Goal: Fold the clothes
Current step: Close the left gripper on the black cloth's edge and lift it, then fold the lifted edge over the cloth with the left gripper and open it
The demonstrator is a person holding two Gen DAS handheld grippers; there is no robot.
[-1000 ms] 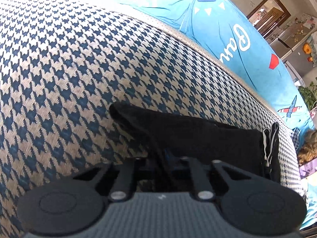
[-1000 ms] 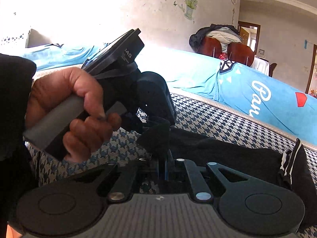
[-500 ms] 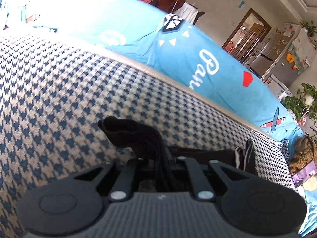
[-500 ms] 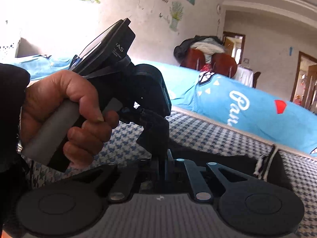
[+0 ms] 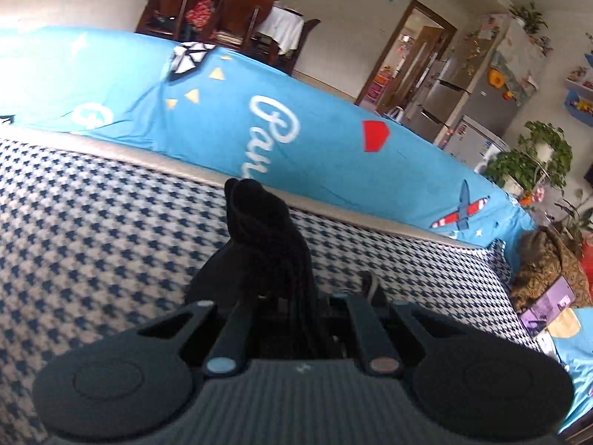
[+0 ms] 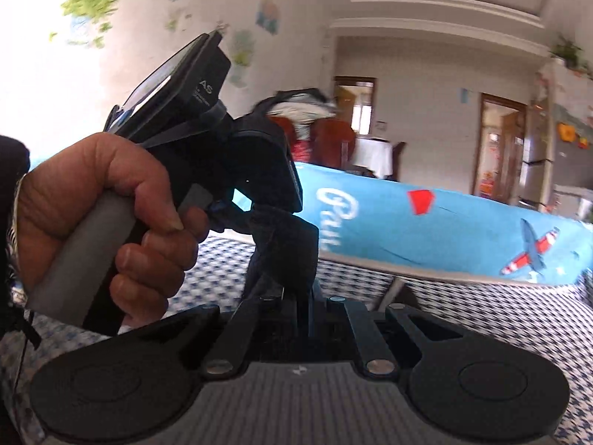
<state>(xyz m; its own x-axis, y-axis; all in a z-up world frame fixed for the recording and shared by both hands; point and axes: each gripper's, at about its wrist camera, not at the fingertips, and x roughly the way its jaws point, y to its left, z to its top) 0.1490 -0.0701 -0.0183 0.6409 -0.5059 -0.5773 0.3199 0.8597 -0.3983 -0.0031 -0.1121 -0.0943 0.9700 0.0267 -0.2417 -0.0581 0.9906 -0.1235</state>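
A black garment (image 5: 267, 237) is pinched in my left gripper (image 5: 296, 319), its bunched corner standing up above the houndstooth cushion (image 5: 92, 244). My right gripper (image 6: 296, 307) is shut on another corner of the same black garment (image 6: 292, 252), lifted off the cushion (image 6: 481, 304). In the right wrist view a person's hand (image 6: 96, 215) holds the left gripper's grey handle close on my left, the two grippers almost touching. Most of the garment hangs below, hidden by the gripper bodies.
A blue sofa cover (image 5: 296, 129) with white lettering and a red shape runs behind the cushion. Wooden chairs (image 5: 207, 11), a doorway (image 5: 411, 59), a fridge (image 5: 470, 104) and potted plants (image 5: 533, 155) stand beyond. A brown cushion (image 5: 548, 270) lies at the right end.
Both grippers rose and tilted up with the black garment, lifting it off the cushion. The flat spread of cloth seen one second ago has dropped out of view.
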